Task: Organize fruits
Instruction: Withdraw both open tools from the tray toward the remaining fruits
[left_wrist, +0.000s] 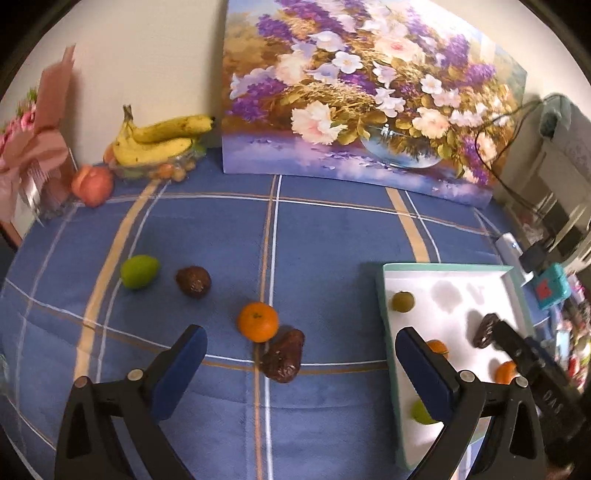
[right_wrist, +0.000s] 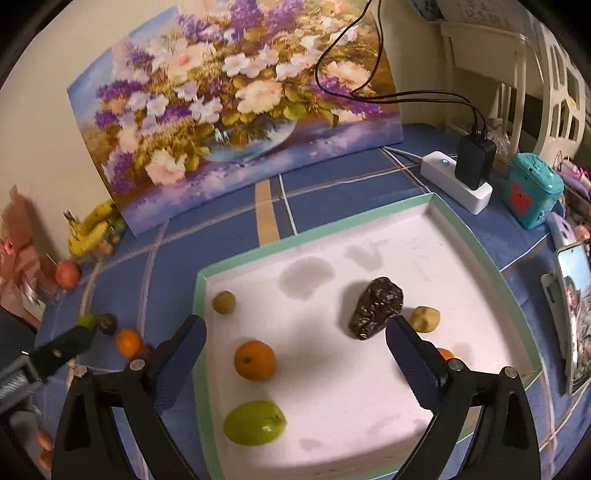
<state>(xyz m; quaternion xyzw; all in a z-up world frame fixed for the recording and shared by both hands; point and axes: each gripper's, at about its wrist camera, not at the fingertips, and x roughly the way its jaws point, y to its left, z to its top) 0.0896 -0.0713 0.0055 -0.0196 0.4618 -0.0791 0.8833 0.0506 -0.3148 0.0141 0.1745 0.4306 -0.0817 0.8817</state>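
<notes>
**Blue-padded grippers spread wide over loose and boxed fruit**

Blue checked cloth covers the table (left_wrist: 332, 229). The left gripper (left_wrist: 301, 354) is held agape and empty above an orange (left_wrist: 258, 321) and a dark wrinkled fruit (left_wrist: 283, 355), which touch; a green fruit (left_wrist: 139, 271) lies at ten o'clock. The right gripper (right_wrist: 295, 341) is likewise parted, empty, over the mint-rimmed box (right_wrist: 476, 243), where a boxed orange (right_wrist: 254, 360), green plum (right_wrist: 255, 422) and dark lump (right_wrist: 375, 312) are seen.
</notes>
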